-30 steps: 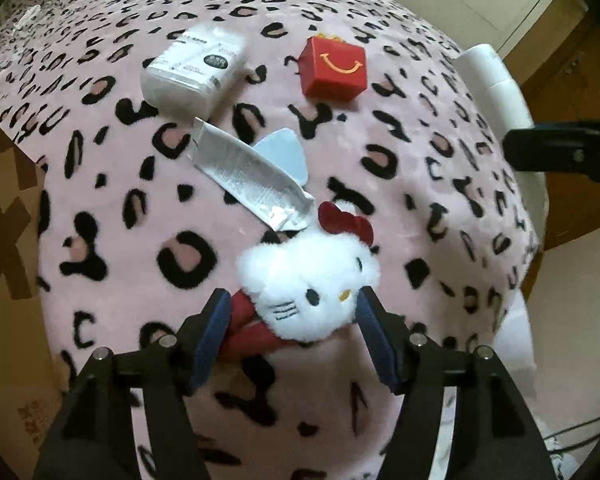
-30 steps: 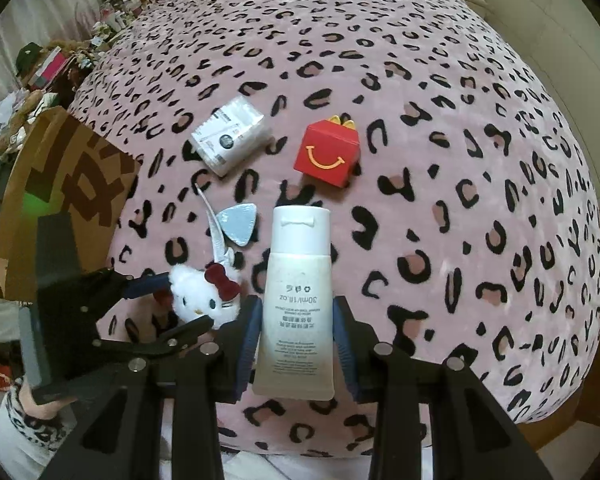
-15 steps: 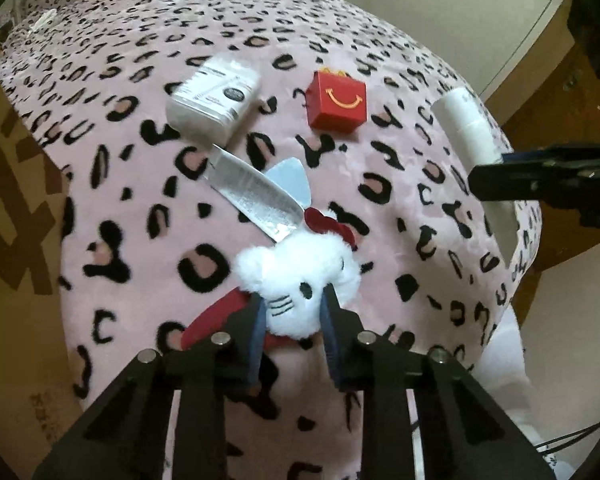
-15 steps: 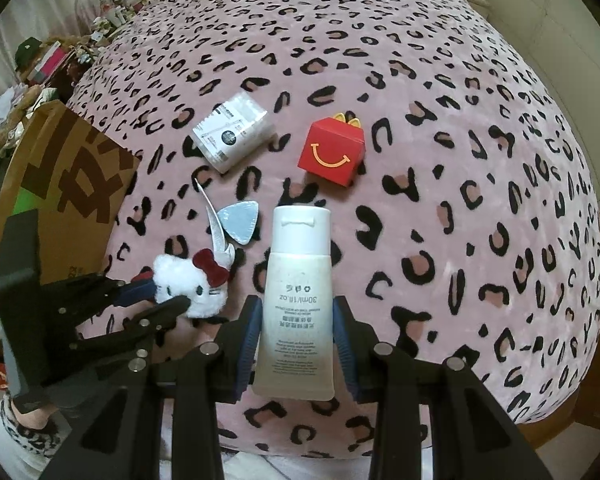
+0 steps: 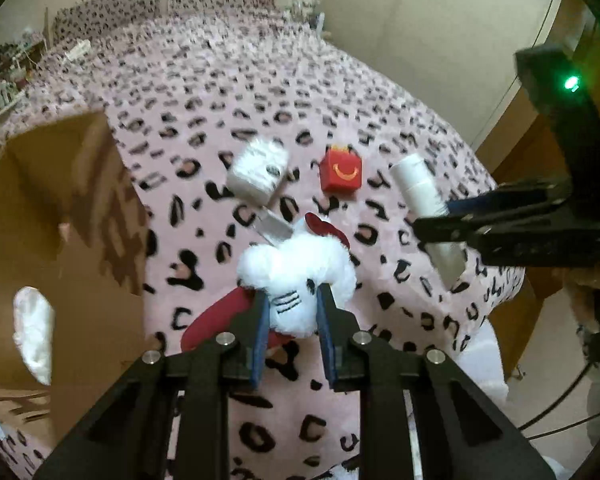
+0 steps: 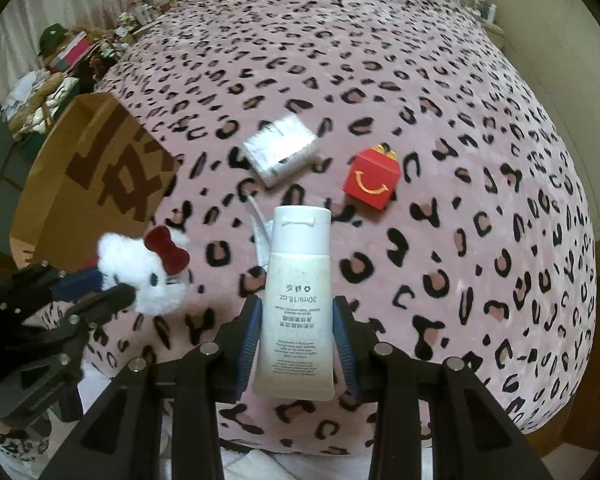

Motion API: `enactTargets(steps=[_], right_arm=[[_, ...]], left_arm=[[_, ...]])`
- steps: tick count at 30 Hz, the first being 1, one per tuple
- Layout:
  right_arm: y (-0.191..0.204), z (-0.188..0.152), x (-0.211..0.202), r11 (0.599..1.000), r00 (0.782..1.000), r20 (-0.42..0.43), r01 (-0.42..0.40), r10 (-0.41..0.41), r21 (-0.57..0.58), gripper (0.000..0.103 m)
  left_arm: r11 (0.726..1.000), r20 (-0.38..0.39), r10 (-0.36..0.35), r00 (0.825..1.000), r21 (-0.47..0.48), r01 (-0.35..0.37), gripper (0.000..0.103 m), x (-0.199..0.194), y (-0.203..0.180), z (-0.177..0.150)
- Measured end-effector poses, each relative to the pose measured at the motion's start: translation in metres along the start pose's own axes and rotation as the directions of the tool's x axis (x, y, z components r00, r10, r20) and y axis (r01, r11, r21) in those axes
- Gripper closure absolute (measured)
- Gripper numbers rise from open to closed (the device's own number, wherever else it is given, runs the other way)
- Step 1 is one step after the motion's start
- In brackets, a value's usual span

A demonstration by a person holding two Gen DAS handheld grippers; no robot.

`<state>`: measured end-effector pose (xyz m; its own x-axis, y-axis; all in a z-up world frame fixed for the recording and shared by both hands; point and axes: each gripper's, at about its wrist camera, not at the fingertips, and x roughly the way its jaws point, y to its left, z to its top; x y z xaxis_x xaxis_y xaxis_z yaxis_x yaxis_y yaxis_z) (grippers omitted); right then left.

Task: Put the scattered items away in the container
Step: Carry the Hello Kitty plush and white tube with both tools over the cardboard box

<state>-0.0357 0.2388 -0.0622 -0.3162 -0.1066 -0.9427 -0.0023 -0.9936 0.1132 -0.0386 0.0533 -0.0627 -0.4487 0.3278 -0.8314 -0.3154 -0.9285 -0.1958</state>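
My left gripper [image 5: 292, 304] is shut on a white Hello Kitty plush [image 5: 300, 264] with a red bow and holds it above the bed; it also shows in the right wrist view [image 6: 140, 268]. My right gripper [image 6: 296, 320] is shut on a white lotion tube [image 6: 298, 280], cap pointing away, also seen in the left wrist view [image 5: 424, 196]. A brown cardboard box [image 5: 52, 216] stands at the left, also in the right wrist view [image 6: 96, 160]. On the leopard blanket lie a white packet [image 6: 280, 148], a red smile box [image 6: 372, 180] and a silver sachet [image 5: 274, 226].
The pink leopard-print bed [image 6: 420, 80] fills both views and drops off at its near and right edges. Cluttered shelves [image 6: 60, 68] stand beyond the box at the far left. A wall [image 5: 420, 20] and wooden furniture [image 5: 528, 148] lie at the right.
My left gripper closed on the plush, lifted it off the blanket and moved back toward the box, which now shows more. The right gripper still holds the tube.
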Motion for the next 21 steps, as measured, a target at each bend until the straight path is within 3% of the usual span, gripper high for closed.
enactTargets(steps=[12, 21], right_arm=[[0.070, 0.016, -0.033, 0.991, 0.997, 0.070, -0.003, 0.013, -0.136, 0.067], [0.142, 0.040, -0.051, 0.966, 0.992, 0.111, -0.025, 0.056, -0.258, 0.067]], left_arm=[[0.991, 0.098, 0.134, 0.986, -0.026, -0.132, 0.080, -0.098, 0.024, 0.003], [0.967, 0.138, 0.228, 0.964, -0.148, -0.207, 0.080, -0.152, 0.074, -0.015]])
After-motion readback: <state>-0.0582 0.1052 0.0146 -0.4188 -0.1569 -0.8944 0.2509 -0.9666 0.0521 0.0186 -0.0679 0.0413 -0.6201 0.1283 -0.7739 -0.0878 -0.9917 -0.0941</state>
